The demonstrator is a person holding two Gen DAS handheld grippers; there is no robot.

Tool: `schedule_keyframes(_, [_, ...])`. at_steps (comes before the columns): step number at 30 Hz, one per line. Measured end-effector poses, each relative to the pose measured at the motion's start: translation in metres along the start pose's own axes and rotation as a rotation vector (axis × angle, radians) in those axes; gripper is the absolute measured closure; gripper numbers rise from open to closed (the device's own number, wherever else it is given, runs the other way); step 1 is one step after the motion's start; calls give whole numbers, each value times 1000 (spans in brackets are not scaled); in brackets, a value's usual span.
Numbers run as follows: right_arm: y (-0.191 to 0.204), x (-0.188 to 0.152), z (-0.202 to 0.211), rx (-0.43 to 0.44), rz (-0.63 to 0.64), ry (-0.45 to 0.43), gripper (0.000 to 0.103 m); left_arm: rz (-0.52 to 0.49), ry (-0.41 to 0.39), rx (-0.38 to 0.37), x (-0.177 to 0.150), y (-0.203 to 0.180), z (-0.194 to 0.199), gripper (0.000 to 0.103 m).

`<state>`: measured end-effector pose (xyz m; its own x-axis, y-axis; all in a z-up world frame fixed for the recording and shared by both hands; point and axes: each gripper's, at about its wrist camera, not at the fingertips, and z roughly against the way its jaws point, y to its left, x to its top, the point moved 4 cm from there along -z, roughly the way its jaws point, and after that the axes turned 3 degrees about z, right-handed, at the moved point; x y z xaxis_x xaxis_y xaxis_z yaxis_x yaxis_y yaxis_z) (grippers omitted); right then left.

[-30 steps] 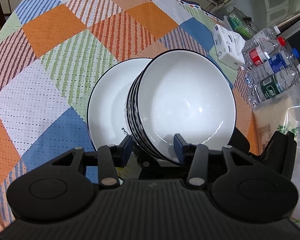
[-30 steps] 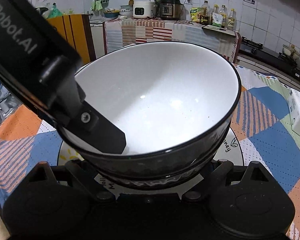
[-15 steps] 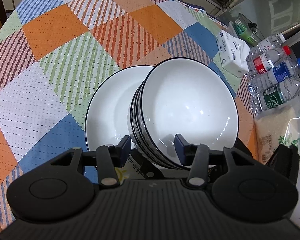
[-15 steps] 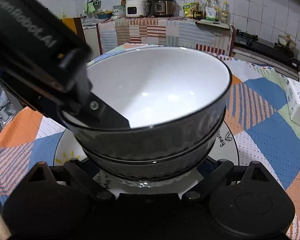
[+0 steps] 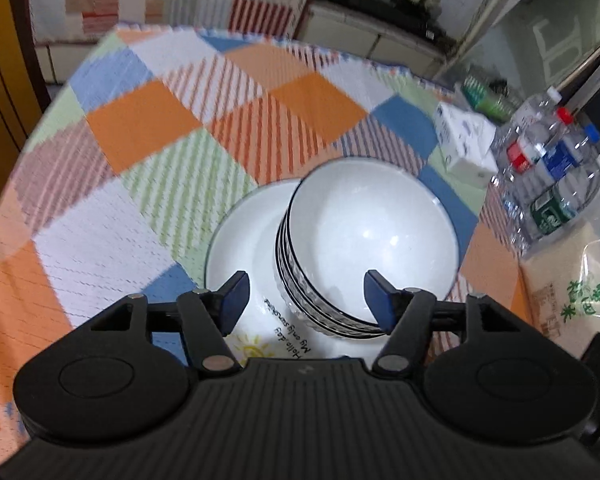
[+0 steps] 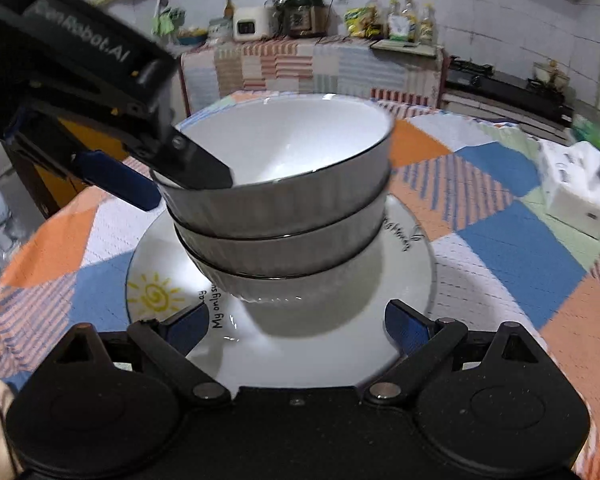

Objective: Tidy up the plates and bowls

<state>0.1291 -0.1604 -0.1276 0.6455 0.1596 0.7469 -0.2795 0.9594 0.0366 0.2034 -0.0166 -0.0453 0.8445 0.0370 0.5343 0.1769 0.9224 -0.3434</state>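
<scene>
Three white bowls with dark rims (image 5: 364, 240) (image 6: 284, 184) stand nested and upright on a white plate (image 5: 240, 248) (image 6: 404, 280) printed with a sun and black lettering. My left gripper (image 5: 306, 300) (image 6: 180, 188) straddles the top bowl's near rim and its jaws are opening. One finger is inside the bowl and the blue pad (image 6: 116, 180) is outside, clear of the wall. My right gripper (image 6: 298, 328) hangs open over the plate's near edge, with nothing gripped.
The plate rests on a patchwork tablecloth (image 5: 148, 120). A tissue box (image 5: 464, 144) (image 6: 576, 188), several water bottles (image 5: 552, 168) and a bag of rice (image 5: 560, 280) sit along the right side. A counter with a rice cooker (image 6: 256, 24) runs behind the table.
The left jaws have spread off the top bowl's rim, and the tilted stack now sits upright on the plate. Both grippers have drawn back, so the bowls look smaller.
</scene>
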Motion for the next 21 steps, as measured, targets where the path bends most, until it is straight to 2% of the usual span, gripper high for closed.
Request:
schedule_keyframes(6, [-14,3,47,-73,-69,-74,6,-36,-123,61,-11,-4,55,32])
schedule_keyframes(11, [-21,17,88,-138,-123,-121,6,-84,-189,115,-27,-8,93,25])
schedule_keyframes(17, [-10,24,126,-242,-147,-111,6,-114,-236,183,-52,-3,124,16])
schedule_keyframes(21, [2,25,147,-254,-154,-79,6,-141,-265,240,-67,-1,138,10])
